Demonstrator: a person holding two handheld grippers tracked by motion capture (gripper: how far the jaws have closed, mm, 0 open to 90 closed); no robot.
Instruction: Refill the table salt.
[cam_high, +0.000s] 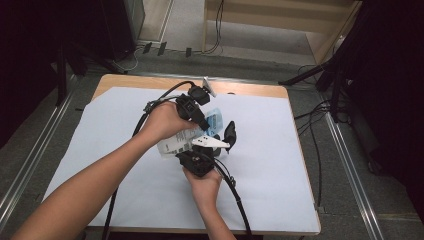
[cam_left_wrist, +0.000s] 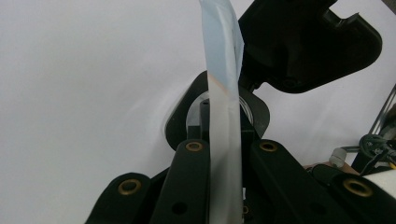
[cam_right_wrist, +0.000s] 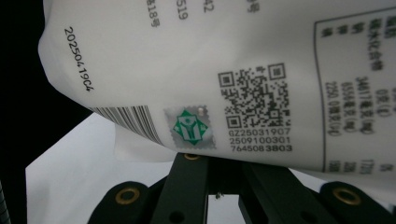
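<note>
From my high camera I look down on the white-covered worktop (cam_high: 125, 165); both gripper cameras sit close against the same white printed plastic packet (cam_right_wrist: 233, 70).

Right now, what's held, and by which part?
Both grippers are shut on one white printed packet: left gripper on its thin edge, right gripper on the printed end's lower edge.

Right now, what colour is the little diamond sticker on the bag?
Green with a white figure, on a silvery square of the white bag. The right gripper view shows it best.
</note>
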